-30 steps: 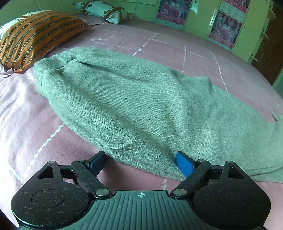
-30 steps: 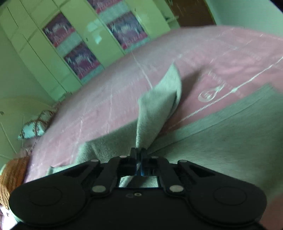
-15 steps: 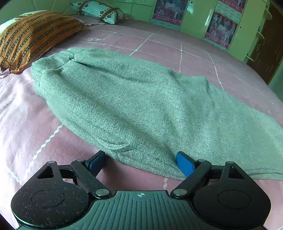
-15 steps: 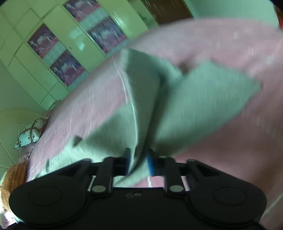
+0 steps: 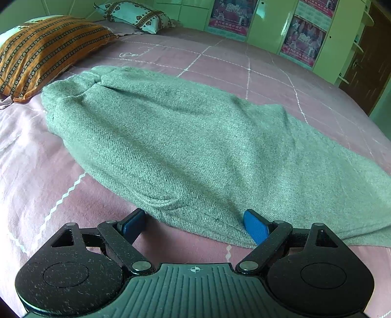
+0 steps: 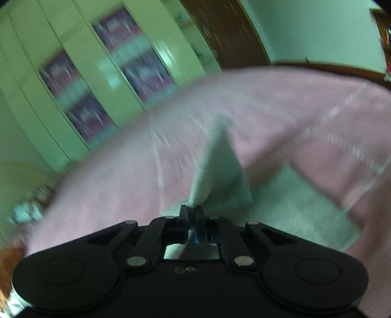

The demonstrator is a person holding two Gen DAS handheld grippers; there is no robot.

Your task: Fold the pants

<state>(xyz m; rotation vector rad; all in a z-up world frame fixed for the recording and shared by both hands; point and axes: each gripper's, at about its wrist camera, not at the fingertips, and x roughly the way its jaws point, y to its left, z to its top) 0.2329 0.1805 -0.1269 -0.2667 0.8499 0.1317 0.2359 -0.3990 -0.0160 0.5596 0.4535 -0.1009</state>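
Where the pink bed (image 5: 244,73) fills both views, it carries every item listed here.

Bed: pink cover with white grid lines; green cupboard doors with posters (image 5: 303,39) behind it at 1 o'clock in the left wrist view.

Pants (image 5: 185,146): grey-green knit, spread flat across the bed from 10 o'clock to 3 o'clock in the left wrist view, waistband end bunched at 10 o'clock. The near hem edge lies just ahead of the left tool, at its 12 o'clock. In the right wrist view, which is blurred, a peaked fold of the pants (image 6: 220,168) rises at 12 o'clock from the right tool, more cloth lying flat on the bed toward 3 o'clock.

Striped orange pillow (image 5: 46,49): at 10 o'clock, just beside the waistband end. Patterned pale pillow (image 5: 136,14): at 11 o'clock, farther back.

Left tool (image 5: 193,227): blue pads set wide apart, nothing gripped; the right-hand pad (image 5: 255,227) sits over the pants' near edge, the other over bare cover.

Right tool (image 6: 191,212): fingers together, clamped on the pants fold, cloth showing through the gap behind them.
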